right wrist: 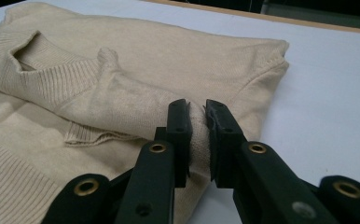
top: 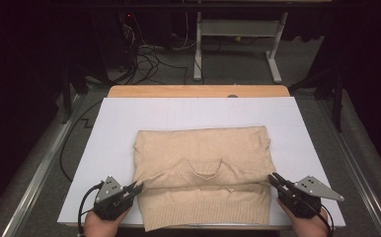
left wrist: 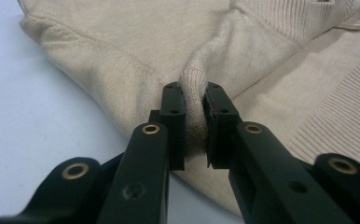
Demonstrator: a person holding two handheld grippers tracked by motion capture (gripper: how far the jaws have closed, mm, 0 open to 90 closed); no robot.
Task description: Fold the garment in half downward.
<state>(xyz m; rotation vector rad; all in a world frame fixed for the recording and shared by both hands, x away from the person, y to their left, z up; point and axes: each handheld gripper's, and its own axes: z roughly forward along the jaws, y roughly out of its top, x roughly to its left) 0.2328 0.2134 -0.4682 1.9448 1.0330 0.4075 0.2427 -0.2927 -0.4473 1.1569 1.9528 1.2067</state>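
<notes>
A beige knit sweater (top: 203,158) lies folded on the white sheet, its collar (top: 209,170) facing the near edge. My left gripper (top: 138,186) is shut on the sweater's left folded edge; in the left gripper view a ridge of knit (left wrist: 194,100) is pinched between the pads. My right gripper (top: 272,177) is shut on the right folded edge, where a fold of fabric (right wrist: 197,135) is squeezed between its pads. Both grippers sit low, close to the table, with a hand behind each.
The white sheet (top: 129,118) covers a wooden table (top: 198,91) whose far edge shows beyond it. Past the table stand a white frame's legs (top: 197,59) and loose cables (top: 149,61) on the floor. Metal rails (top: 35,173) run along both sides.
</notes>
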